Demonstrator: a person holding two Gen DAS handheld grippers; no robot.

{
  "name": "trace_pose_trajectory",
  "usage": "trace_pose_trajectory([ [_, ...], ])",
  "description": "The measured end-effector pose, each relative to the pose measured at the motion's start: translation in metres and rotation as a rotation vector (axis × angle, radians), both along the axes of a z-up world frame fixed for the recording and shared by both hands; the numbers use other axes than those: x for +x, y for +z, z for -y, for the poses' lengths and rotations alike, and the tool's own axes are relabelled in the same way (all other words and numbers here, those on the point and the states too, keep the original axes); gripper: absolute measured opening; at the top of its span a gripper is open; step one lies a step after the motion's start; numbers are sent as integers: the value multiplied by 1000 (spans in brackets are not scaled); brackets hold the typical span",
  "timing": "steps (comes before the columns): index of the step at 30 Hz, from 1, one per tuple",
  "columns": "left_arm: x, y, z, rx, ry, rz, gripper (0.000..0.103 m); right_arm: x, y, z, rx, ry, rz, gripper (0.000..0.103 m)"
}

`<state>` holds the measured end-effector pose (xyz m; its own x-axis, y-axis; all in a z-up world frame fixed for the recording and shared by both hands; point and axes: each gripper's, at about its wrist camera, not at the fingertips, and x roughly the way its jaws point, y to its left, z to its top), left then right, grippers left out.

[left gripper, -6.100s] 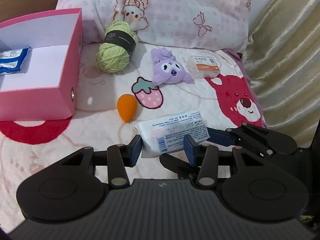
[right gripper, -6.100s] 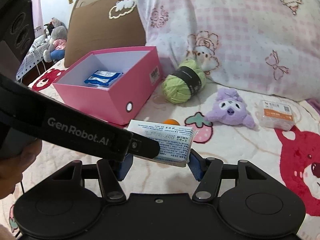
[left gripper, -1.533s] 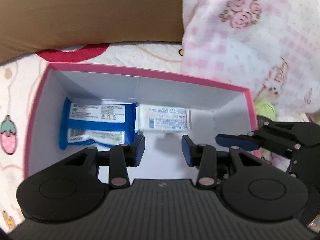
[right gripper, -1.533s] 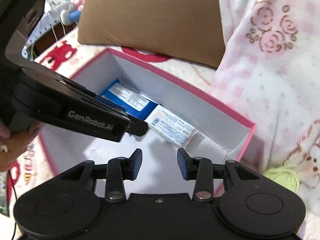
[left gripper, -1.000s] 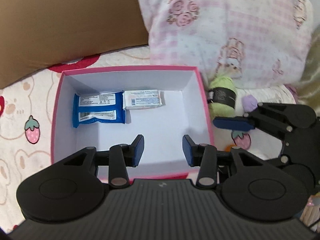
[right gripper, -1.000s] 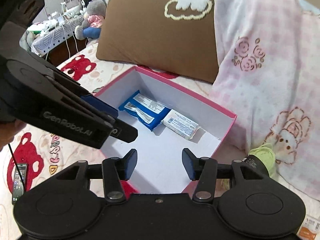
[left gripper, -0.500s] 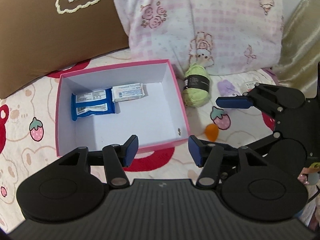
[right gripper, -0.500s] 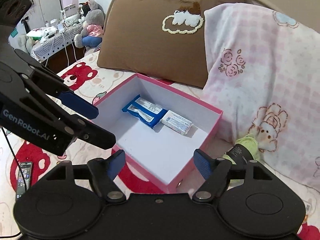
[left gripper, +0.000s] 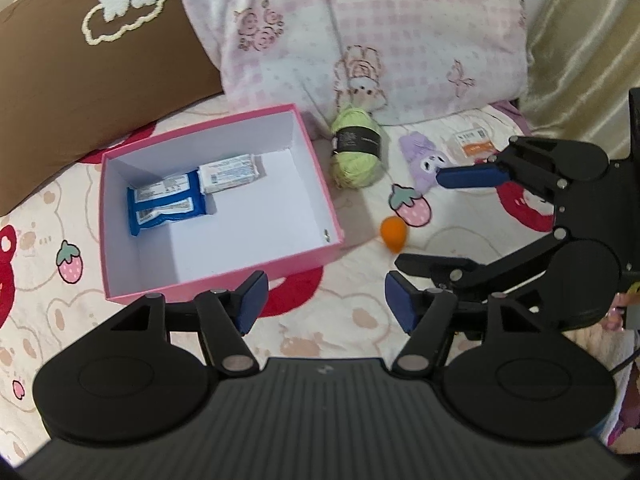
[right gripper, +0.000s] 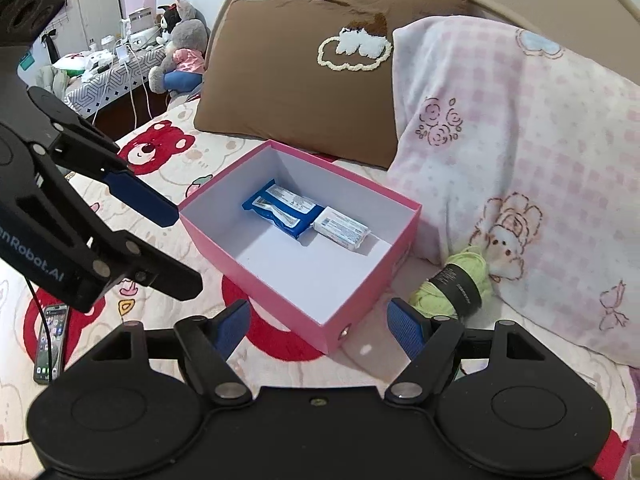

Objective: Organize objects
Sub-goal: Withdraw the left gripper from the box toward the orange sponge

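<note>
A pink box (left gripper: 332,216) (right gripper: 296,304) sits on the bed with a blue packet (left gripper: 166,204) (right gripper: 282,210) and a white wipes pack (left gripper: 228,172) (right gripper: 340,232) inside, side by side at its far end. Right of the box lie a green yarn ball (left gripper: 356,148) (right gripper: 452,284), an orange sponge (left gripper: 394,233), a purple plush (left gripper: 424,160) and a small clear case (left gripper: 472,142). My left gripper (left gripper: 326,306) hovers above the box's near wall, its jaws opening with nothing between them. My right gripper (right gripper: 318,326) stands open and empty above the box's near corner.
A brown pillow (right gripper: 304,76) and a pink checked pillow (right gripper: 520,168) lean at the head of the bed. A phone (right gripper: 50,344) lies on the blanket at the left. A cluttered side table (right gripper: 104,68) stands beyond the bed. A gold curtain (left gripper: 580,36) hangs on the right.
Both grippers have pulled back and up from the box, leaving the white wipes pack inside beside the blue packet. Both jaws have spread wider. The yarn, sponge and plush came into view.
</note>
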<state>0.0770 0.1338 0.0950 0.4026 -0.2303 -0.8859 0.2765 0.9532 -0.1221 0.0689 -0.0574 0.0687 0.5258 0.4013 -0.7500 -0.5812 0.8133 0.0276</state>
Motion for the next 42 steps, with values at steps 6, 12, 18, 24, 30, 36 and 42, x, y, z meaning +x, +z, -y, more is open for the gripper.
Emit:
trace_pose_trajectory([
  [6, -6, -2, 14, -18, -39, -8, 67, -13, 4, 18, -12, -8, 9, 79],
  [12, -9, -8, 25, -37, -52, -18, 70, -29, 3, 32, -18, -4, 13, 79],
  [18, -15, -21, 35, -41, -76, -34, 72, -42, -2, 47, -4, -1, 5, 79],
  [24, -21, -35, 46, -59, -97, -58, 73, -51, -8, 64, 14, -25, 0, 79],
  [30, -20, -51, 60, -79, -109, -63, 76, -56, -25, 82, 59, -51, -9, 79],
  [36, -12, -71, 69, -107, -109, -82, 74, -57, -52, 88, 67, -49, 6, 79],
  [42, -6, -102, 75, -126, -79, -81, 73, -52, -86, 85, 22, -50, 22, 79],
])
